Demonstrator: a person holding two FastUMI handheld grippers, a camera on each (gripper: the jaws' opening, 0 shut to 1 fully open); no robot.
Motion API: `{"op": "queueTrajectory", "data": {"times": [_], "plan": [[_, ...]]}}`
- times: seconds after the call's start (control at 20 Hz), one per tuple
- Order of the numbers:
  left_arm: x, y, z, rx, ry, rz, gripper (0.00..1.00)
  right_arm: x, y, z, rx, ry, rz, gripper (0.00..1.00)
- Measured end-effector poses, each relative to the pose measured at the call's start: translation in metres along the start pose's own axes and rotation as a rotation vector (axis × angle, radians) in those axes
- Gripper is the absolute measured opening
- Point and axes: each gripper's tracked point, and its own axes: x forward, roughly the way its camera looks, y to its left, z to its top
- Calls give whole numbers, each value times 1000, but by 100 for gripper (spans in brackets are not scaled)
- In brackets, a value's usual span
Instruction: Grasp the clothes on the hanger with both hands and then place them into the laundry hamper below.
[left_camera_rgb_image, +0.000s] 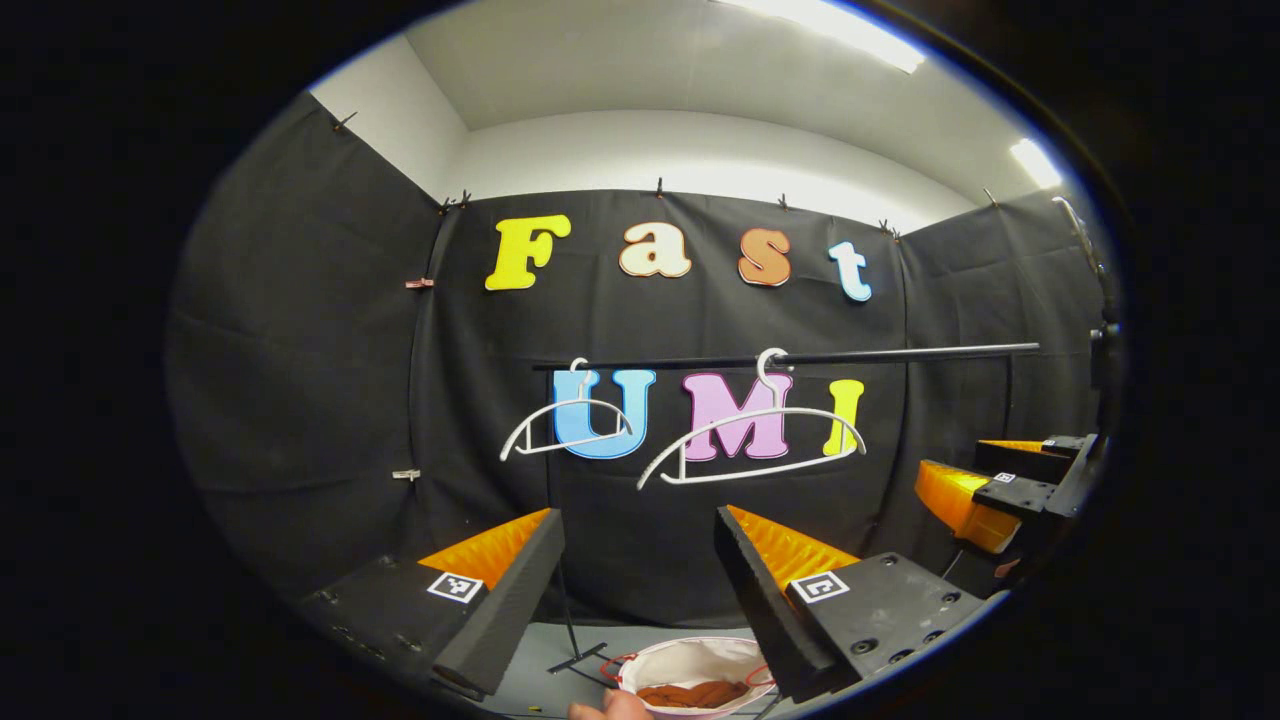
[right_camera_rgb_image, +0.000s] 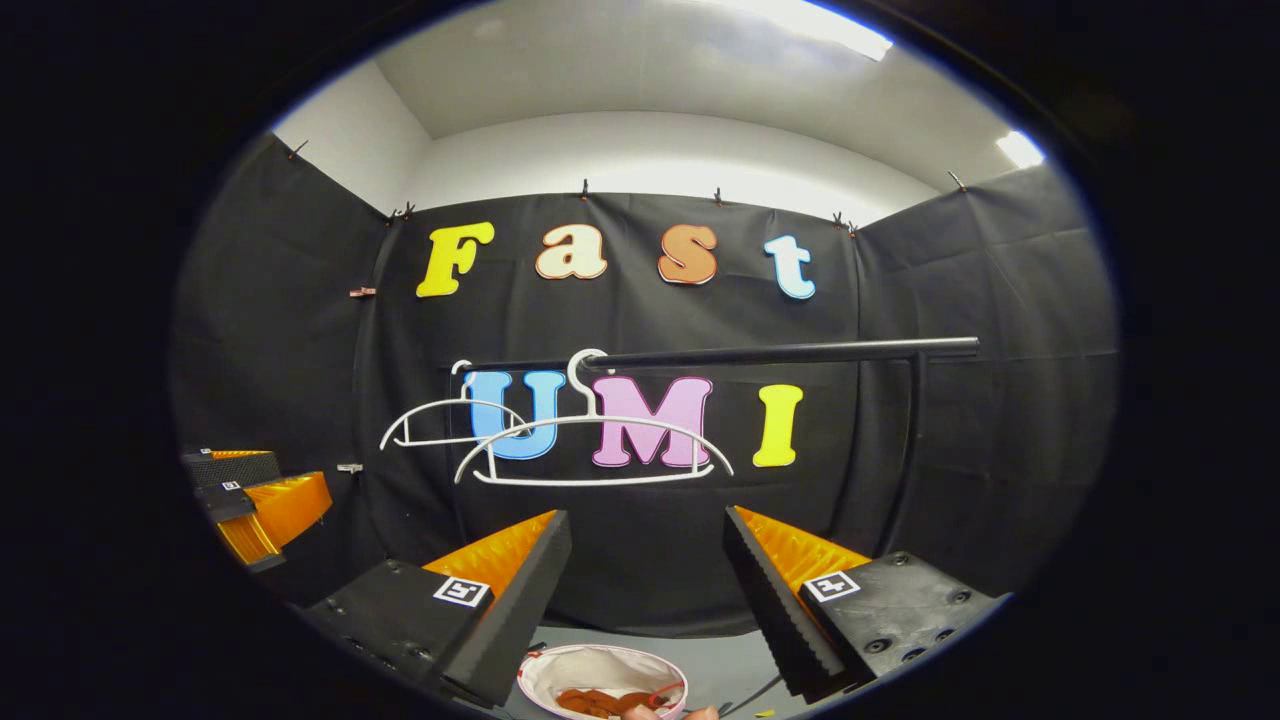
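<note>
Bare hangers (left_camera_rgb_image: 745, 440) on rail (left_camera_rgb_image: 800, 357) ahead, open space beneath, hamper (left_camera_rgb_image: 690, 665) unobstructed below.

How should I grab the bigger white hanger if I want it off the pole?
I'd grip the thin bottom bar of the bigger hanger, near its middle, coming straight from the front. It hangs flat, facing you, and that bar is straight and bare. Then lift so the hook clears the pole.

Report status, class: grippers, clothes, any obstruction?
Left gripper, right gripper open, empty. Hangers bare. Clothes in hamper. Nothing blocking.
</note>
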Motion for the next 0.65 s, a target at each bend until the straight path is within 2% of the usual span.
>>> {"op": "queueTrajectory", "data": {"times": [0.65], "plan": [[-2,-1,0,10,4,-9,96,-4,-2,1,-4,-2,4,98]]}}
